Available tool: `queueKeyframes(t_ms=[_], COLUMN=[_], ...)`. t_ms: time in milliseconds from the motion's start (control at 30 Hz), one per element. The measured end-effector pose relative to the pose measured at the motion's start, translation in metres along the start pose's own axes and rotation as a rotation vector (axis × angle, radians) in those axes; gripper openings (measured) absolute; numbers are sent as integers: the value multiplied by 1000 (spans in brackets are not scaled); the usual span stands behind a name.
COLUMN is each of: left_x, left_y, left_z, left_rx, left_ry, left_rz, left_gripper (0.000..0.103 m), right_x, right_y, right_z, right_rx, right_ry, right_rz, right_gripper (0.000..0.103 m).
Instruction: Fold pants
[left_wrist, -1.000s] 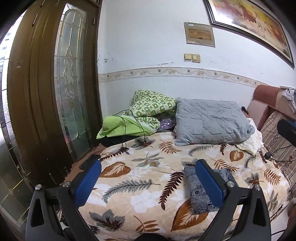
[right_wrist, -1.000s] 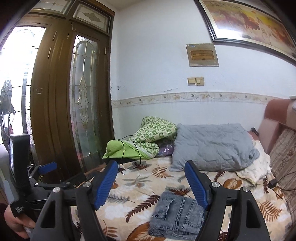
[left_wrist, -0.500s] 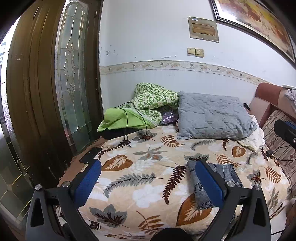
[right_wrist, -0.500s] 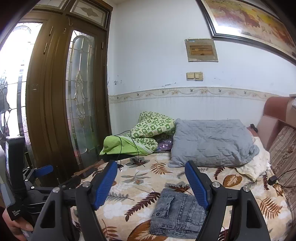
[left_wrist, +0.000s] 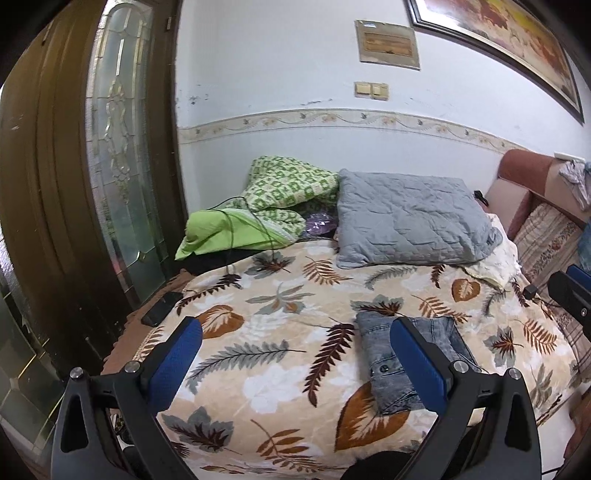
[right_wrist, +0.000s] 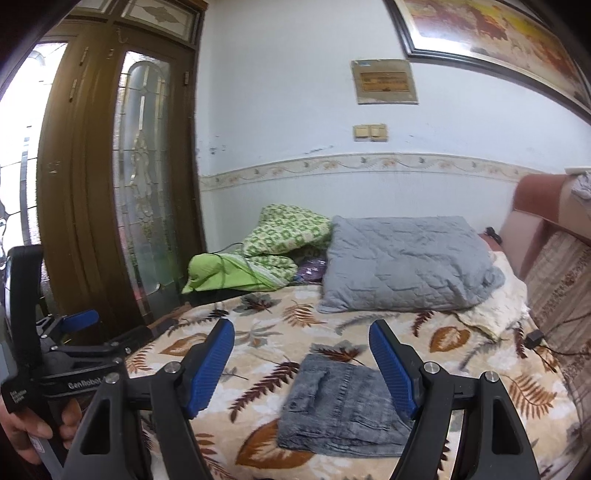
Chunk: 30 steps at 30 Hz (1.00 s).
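Note:
A pair of grey-blue denim pants (left_wrist: 384, 358) lies folded into a compact rectangle on the leaf-patterned blanket (left_wrist: 273, 332), near the bed's front right. It also shows in the right wrist view (right_wrist: 340, 410). My left gripper (left_wrist: 295, 328) is open and empty, held above the bed's front edge, its right finger overlapping the pants in view. My right gripper (right_wrist: 301, 332) is open and empty, held above and in front of the pants. The left gripper and the hand holding it appear at the left of the right wrist view (right_wrist: 66, 354).
A grey pillow (left_wrist: 410, 221) and a green patterned quilt (left_wrist: 273, 206) lie at the head of the bed by the wall. A black phone (left_wrist: 160, 308) lies at the bed's left edge. A wooden glass door (left_wrist: 110, 166) stands left; a sofa (left_wrist: 546, 236) stands right.
Both grippers have drawn back and tilted slightly, so the bed sits a little lower and farther in view. The folded pants have not moved. Both grippers stay open.

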<state>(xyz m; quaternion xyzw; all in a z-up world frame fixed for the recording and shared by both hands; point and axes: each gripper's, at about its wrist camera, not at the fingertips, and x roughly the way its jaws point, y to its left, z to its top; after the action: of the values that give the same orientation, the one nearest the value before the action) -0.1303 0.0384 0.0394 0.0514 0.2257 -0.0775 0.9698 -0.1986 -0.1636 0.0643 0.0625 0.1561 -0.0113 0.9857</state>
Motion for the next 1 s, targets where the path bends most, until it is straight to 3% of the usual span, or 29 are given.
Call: queueKeyframes(t_ms=[433, 1000], left_x=[64, 154], left_y=[-48, -70], left_z=[6, -13], left_rx=[81, 105], left_ry=[105, 257], left_rz=[-26, -4], left_gripper=[101, 101], right_x=[43, 120], right_y=[-64, -112], right_z=[-24, -66], right_rx=[114, 190], right_ry=[105, 271], right_rz=[-67, -71], right_gripper=[80, 80])
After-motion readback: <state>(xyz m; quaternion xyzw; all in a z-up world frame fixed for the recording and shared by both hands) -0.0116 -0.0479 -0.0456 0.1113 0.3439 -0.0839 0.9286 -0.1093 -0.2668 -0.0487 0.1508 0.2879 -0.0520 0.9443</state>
